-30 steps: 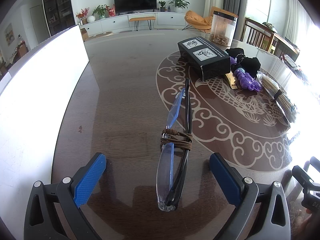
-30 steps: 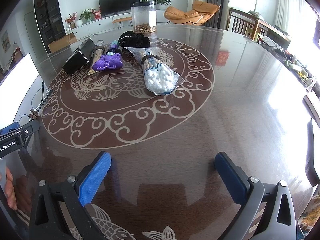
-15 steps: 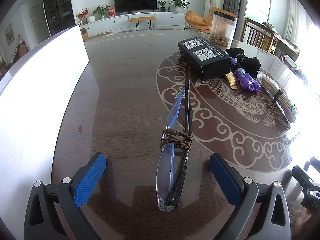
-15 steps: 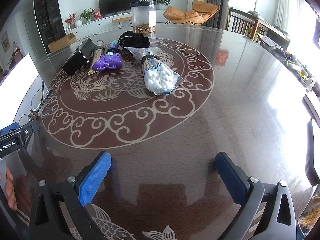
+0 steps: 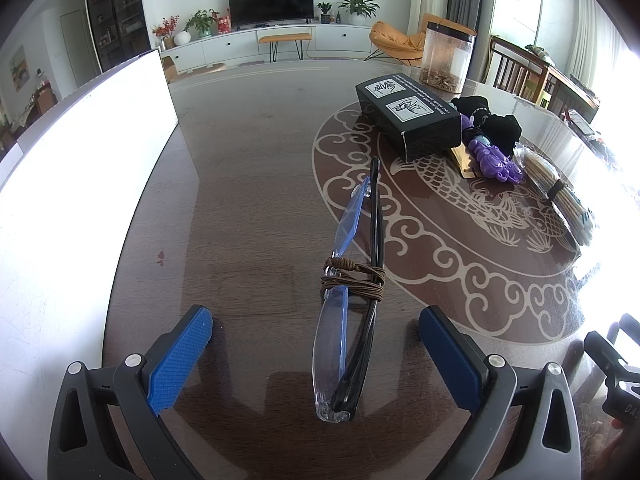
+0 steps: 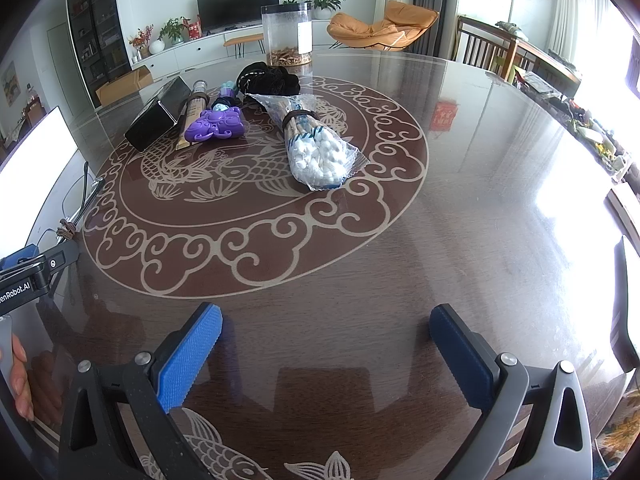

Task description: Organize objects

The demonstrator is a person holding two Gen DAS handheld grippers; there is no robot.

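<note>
Tabletop [image 6: 460, 220] holds a clear jar [image 6: 287, 34] with brown bits; both tools [image 5: 316, 340] [image 6: 326, 332] gape wide, empty.

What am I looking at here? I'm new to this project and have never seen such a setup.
A person holds a two-finger tool in each hand, with a fisheye camera looking along its blue fingers. One picture is from the left hand-held gripper, open, with folded glasses bound by a brown cord lying between its fingers. The other is from the right hand-held gripper, open over bare table. Farther off lie a black box, a purple toy and a bag of cotton swabs. Nothing is held.
</note>
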